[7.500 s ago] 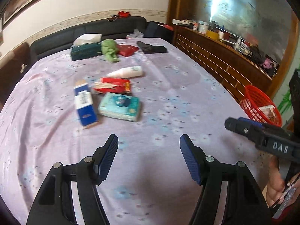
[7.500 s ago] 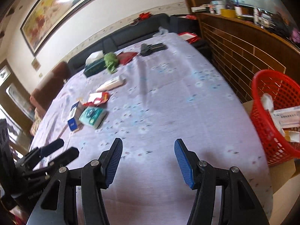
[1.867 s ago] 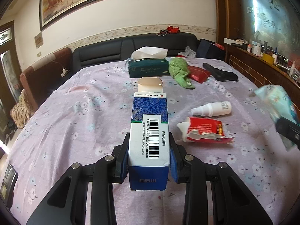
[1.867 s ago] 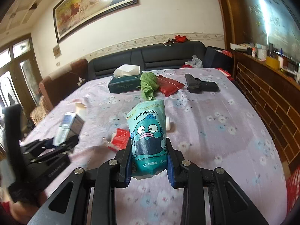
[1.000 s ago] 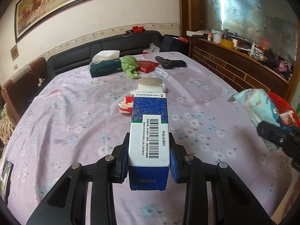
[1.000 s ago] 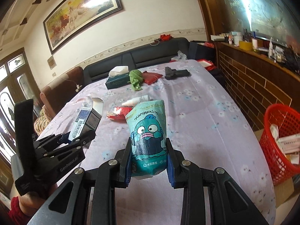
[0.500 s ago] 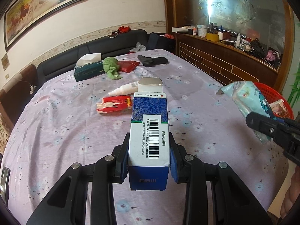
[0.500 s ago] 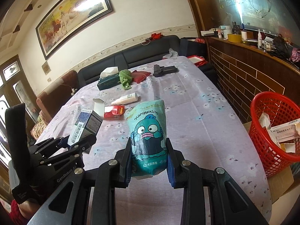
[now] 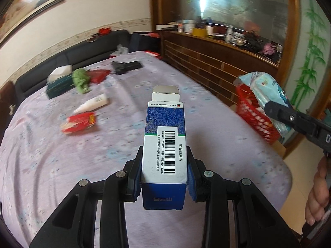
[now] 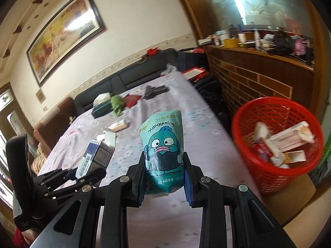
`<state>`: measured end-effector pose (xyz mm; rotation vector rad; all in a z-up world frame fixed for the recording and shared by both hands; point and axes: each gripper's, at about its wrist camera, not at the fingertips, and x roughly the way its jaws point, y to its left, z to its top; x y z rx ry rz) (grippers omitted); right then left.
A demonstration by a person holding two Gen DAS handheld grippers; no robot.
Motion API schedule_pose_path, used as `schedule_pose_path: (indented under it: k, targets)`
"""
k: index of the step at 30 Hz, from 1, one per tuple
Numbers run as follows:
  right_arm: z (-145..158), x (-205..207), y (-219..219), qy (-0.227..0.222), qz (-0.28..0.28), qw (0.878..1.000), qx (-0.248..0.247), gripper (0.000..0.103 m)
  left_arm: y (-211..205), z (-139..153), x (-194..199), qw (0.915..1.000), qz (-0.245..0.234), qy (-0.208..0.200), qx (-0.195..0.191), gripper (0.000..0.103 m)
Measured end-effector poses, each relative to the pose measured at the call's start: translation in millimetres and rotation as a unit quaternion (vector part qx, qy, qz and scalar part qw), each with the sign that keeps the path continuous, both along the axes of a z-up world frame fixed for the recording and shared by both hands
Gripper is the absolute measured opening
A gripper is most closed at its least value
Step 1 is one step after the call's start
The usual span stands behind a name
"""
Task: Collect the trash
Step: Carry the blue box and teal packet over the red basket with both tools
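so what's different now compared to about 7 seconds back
Both grippers were open and empty then. Now the left gripper is shut on the blue box and the right gripper is shut on the teal tissue pack, both lifted off the table and carried toward the red basket. The red packet, white bottle and the things at the far end stayed put.

The left gripper (image 9: 164, 177) is held level above the near part of the table, its jaws clamped on the sides of a box (image 9: 164, 144). The right gripper (image 10: 164, 175) sits to its right, pointing up and far, jaws closed on a pouch (image 10: 163, 146). Bare fingers (image 9: 316, 194) of the right hand grip its handle at the near right
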<state>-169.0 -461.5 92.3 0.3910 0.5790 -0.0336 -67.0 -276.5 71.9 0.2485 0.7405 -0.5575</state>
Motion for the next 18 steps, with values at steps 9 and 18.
schedule_pose_path:
  k: [9,18]
  targets:
    - [8,-37,-84,-0.013,-0.087,0.996,0.013,0.033,-75,19,-12,0.9968,-0.077,0.015,-0.015,0.033]
    - [8,-56,-138,-0.01,-0.135,0.991,0.018,0.033,-141,24,-18,0.9932,-0.115,0.012,-0.011,0.034]
